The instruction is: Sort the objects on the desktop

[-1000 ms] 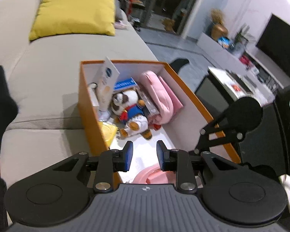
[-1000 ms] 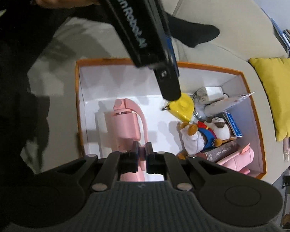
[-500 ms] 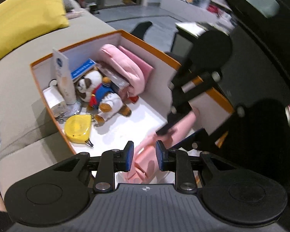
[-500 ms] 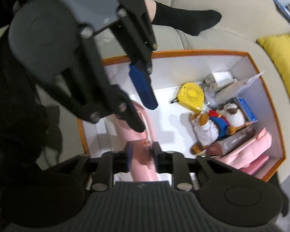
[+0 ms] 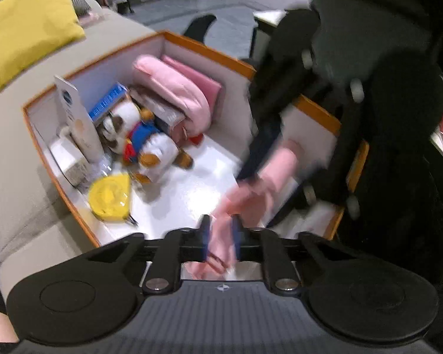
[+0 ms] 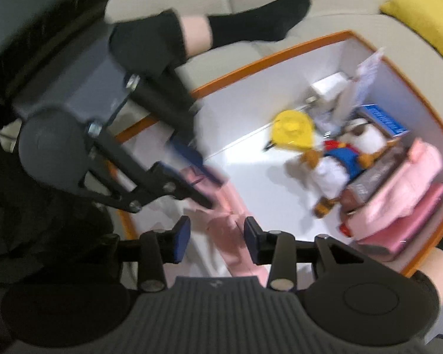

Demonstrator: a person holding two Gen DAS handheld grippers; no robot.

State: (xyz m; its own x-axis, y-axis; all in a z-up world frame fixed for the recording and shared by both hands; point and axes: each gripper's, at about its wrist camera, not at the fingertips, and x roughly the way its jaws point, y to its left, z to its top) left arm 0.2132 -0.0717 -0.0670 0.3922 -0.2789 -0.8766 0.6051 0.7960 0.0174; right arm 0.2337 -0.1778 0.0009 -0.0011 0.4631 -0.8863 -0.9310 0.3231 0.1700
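Left tool [image 5: 220, 237] pinching pink item [image 5: 262, 183] | right tool [image 6: 217, 240] spread | foot [image 6: 260, 17] only in right view

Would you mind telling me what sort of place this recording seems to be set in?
Most likely a home living room: a beige sofa with a yellow cushion, and an orange box of household odds and ends on the seat.

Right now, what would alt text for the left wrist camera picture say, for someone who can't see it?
The left gripper has its jaws closed on a blurred pink object inside an orange-rimmed box on a beige sofa. Further back in the box lie a plush toy, a yellow tape measure and pink pouches; the right gripper reaches in.
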